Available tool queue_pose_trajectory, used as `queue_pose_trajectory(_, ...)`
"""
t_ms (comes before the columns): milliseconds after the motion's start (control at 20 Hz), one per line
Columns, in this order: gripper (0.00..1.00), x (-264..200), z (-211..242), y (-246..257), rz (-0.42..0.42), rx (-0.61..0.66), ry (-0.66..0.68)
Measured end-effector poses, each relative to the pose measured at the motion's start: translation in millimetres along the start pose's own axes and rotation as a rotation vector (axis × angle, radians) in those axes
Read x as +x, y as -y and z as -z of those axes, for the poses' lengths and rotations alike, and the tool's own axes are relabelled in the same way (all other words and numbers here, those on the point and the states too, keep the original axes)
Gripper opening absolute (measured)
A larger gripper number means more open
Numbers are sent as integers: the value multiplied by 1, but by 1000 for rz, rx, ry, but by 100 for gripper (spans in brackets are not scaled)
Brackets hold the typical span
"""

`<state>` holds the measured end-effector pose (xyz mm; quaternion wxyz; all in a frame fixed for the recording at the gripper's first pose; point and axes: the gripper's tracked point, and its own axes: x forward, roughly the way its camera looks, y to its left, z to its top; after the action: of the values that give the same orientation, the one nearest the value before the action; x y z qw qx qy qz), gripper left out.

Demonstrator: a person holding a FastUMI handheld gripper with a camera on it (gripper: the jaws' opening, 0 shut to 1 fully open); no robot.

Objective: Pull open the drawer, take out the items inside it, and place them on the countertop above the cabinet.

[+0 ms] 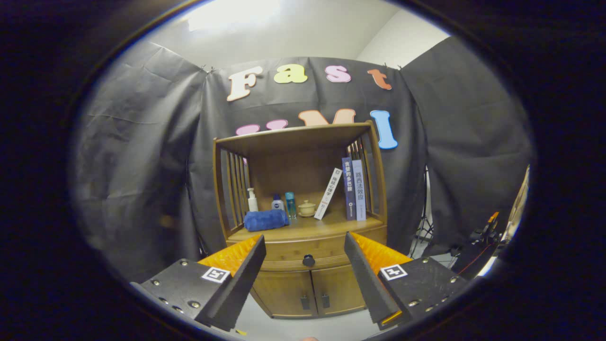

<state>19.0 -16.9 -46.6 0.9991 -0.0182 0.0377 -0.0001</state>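
Beyond parted gripper [305, 246]: shut drawer [307, 253].

A: Gripper [305, 246] fingers spread wide, nothing between them. Open air from the tips to the cabinet [303, 284] ahead.

B: Drawer [307, 251] front?

A: Closed. Its dark knob [308, 260] sits centred in the gap beyond the fingers, unobstructed from the front.

B: Countertop [326, 223] above it?

A: Partly occupied. Beyond the left finger: blue rolled towel [265, 220] at the front edge, with a pump bottle [252, 200], two small bottles [284, 202] and a lidded cup [307, 208] behind it. Beyond the right finger: a leaning book [328, 194] and two upright books [354, 189]. Bare wood strip along the front, centre to right.

B: Sides?

A: Slatted side walls [234, 182] and a top board [293, 137] enclose the shelf; entry from the front.
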Motion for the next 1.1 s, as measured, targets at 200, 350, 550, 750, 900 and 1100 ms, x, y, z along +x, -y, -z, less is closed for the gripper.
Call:
queue_pose_trajectory(200,99,30,33,9,1,-19,-30)
queue_pose_trajectory(350,100,61,57,13,-12,-11,-58)
queue_pose_trajectory(550,100,100,89,31,23,-39,-51)
queue_pose_trajectory(750,100,135,147,36,-9,-31,-94)
queue_pose_trajectory(900,99,164,188,37,-17,18,-165)
queue_pose_trajectory(1100,100,217,205,26,-53,-68,-135)
